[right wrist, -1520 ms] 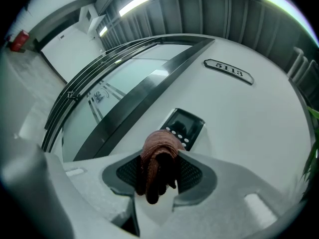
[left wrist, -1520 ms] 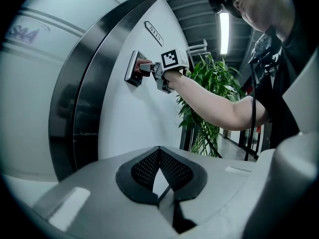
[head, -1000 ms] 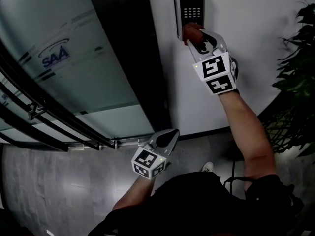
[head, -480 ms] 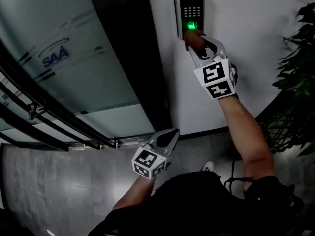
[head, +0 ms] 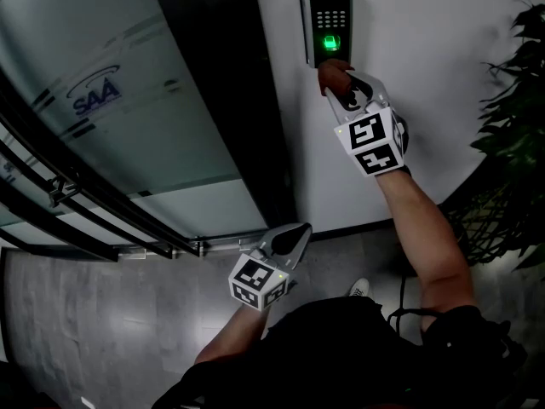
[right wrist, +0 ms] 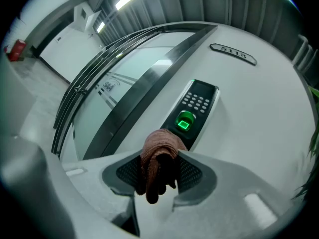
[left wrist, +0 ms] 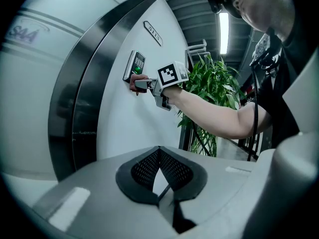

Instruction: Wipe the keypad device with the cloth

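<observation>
My right claw [head: 339,82] is raised to the wall [head: 443,58] and clamped on the cloth [head: 333,72], a reddish-brown wad that bulges out past the tips and hangs down between the jaws in the right gripper view. The keypad device [head: 325,20] is mounted upright on that wall, at 12 o'clock in the head view, with rows of small keys on its upper half and a green light [head: 330,43] glowing on its lower half. The cloth sits at the device's lower end, just at 6 o'clock from the green light; it looks to touch the bottom edge, though I cannot tell how firmly it presses. The keys and the light are uncovered. My right arm stretches up from 5 o'clock, and the marker cube [head: 372,135] rides just behind the claw. My left claw [head: 294,237] hangs low near 6 o'clock, well apart from the device, its jaws closed together with nothing between them, pointing up toward the base of the wall above the grey floor [head: 102,313]. A frosted glass door [head: 102,100] with a dark frame fills the 9 to 11 o'clock side, and a leafy plant [head: 511,126] stands at 3 o'clock beside my right arm.
</observation>
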Demonstrator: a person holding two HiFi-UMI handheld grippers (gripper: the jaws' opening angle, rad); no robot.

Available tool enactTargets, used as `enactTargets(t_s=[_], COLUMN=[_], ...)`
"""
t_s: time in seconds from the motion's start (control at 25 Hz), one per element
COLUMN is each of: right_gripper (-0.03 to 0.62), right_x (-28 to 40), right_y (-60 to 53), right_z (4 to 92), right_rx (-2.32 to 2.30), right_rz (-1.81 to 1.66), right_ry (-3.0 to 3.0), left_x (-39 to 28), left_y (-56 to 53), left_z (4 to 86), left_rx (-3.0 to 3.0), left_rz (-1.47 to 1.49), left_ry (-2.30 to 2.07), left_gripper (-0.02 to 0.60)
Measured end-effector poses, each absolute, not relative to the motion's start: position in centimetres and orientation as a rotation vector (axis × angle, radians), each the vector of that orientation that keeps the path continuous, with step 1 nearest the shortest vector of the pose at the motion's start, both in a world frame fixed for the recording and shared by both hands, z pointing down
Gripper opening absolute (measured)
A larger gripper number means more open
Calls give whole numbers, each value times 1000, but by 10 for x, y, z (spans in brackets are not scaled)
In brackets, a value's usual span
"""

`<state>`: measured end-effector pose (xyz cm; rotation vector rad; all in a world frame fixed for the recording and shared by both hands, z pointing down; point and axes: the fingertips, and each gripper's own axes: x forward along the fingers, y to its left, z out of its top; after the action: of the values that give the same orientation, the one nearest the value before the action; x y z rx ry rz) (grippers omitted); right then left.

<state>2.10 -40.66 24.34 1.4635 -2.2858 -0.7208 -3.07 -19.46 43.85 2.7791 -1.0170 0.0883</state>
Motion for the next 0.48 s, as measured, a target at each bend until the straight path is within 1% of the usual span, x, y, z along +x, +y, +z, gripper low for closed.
enactTargets(t_s=[0.48], right_gripper=[147], right_x=[22], right_y=[-399], right_z=[241], right_rx=[1455], right_rz=[-704], right_ry=[-2304], left_x=[-32], left_y=[-188], left_z=[435], left_rx=[2786], left_rz=[75], left_ry=[-1020], left_gripper=[15])
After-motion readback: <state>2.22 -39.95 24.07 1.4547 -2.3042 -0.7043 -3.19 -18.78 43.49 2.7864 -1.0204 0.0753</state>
